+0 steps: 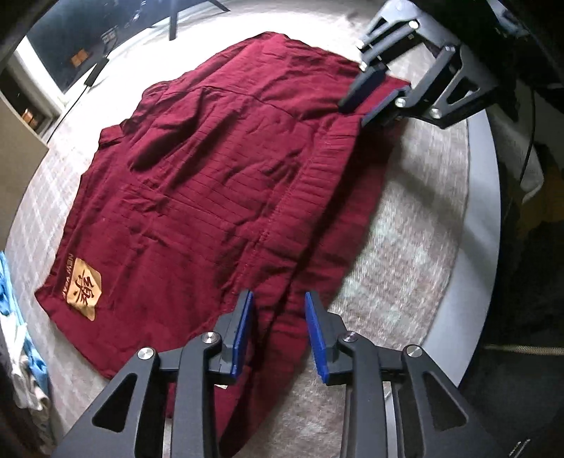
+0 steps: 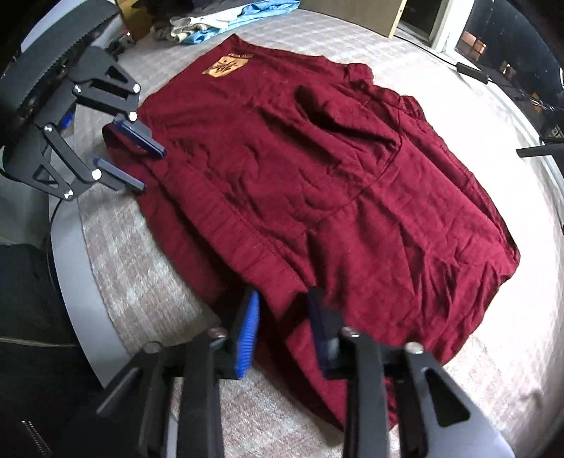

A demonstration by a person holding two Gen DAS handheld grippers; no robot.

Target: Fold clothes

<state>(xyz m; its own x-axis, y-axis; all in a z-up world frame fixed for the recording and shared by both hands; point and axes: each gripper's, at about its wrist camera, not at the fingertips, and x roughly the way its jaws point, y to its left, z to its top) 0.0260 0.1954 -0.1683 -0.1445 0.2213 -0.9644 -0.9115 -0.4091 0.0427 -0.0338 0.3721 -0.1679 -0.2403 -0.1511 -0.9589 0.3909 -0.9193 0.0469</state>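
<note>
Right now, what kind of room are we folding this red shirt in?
Probably a bedroom or living room at home: the maroon shirt lies on a round table covered by a pale checked cloth, other clothes are piled at its edge, and a window stands beyond.

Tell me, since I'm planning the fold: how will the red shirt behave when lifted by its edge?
Probably floppy: the red shirt lies wrinkled and flat on the bed cover. It likely sags between both open tongs, left and right.
</note>
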